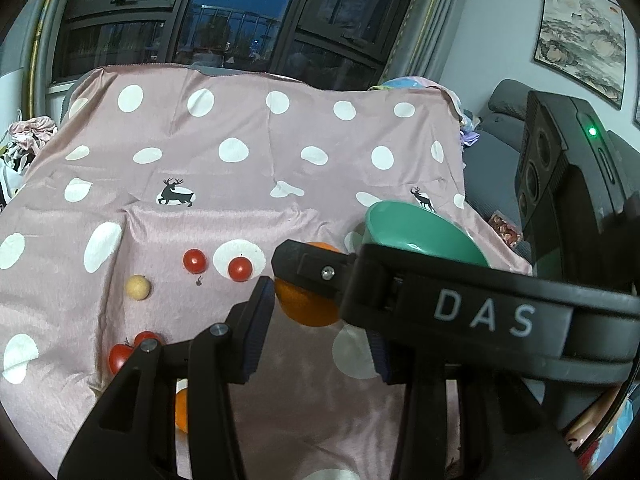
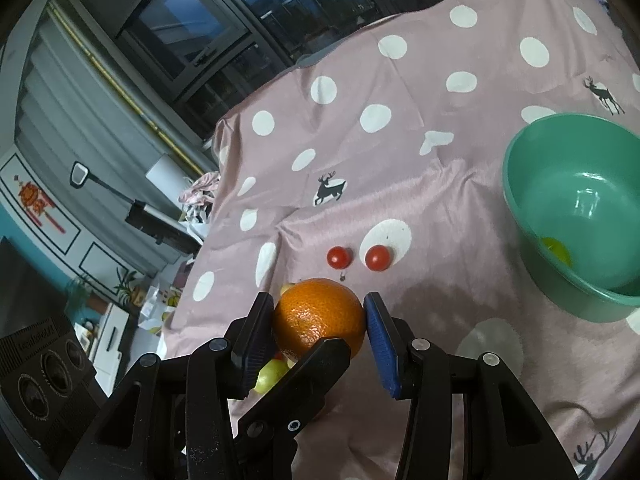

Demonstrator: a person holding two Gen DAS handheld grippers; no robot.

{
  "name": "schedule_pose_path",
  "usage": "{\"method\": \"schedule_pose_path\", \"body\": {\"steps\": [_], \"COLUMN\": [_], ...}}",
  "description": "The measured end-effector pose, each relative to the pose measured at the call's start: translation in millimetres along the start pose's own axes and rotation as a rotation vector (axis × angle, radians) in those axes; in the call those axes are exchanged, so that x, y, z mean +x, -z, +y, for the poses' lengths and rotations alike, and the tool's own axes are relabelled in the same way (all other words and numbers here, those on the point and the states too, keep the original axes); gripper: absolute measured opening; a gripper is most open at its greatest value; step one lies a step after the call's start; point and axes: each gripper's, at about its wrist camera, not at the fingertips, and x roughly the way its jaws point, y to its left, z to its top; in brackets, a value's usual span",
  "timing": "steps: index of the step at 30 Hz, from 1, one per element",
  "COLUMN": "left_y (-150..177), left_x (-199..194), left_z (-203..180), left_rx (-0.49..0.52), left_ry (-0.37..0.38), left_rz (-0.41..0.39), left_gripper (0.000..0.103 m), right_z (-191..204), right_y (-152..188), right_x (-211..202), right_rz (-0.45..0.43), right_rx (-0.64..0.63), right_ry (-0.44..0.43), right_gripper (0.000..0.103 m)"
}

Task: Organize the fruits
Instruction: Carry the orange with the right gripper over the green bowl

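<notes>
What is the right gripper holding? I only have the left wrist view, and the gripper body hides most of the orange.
Observer: The orange is pinched between both fingers of the right gripper.
Operator: Anything in the green bowl? I only see its outer wall.
Observer: Yes, one small yellow-green fruit lies at the bottom of the green bowl.
Operator: Any other fruit hidden from me?
Observer: Another yellow-green piece shows on the cloth just below the held orange.
</notes>
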Motion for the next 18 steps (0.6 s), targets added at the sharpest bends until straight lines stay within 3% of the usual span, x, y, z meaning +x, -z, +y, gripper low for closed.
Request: {"method": "schedule_pose_path", "body": {"steps": [18], "left_y": [-11], "left_x": [-7], "left_z": [-25], "left_rx": [0.045], "left_ry": [0.023], "left_rz": [-0.050], "left_gripper": [0.042], "right_z": [-1], "right_y": [-7], "right_x": [-28], "right_rz": [-0.063], "right_rx": [-0.028], "right_ry": [0.003], "right_gripper": [0.049]}}
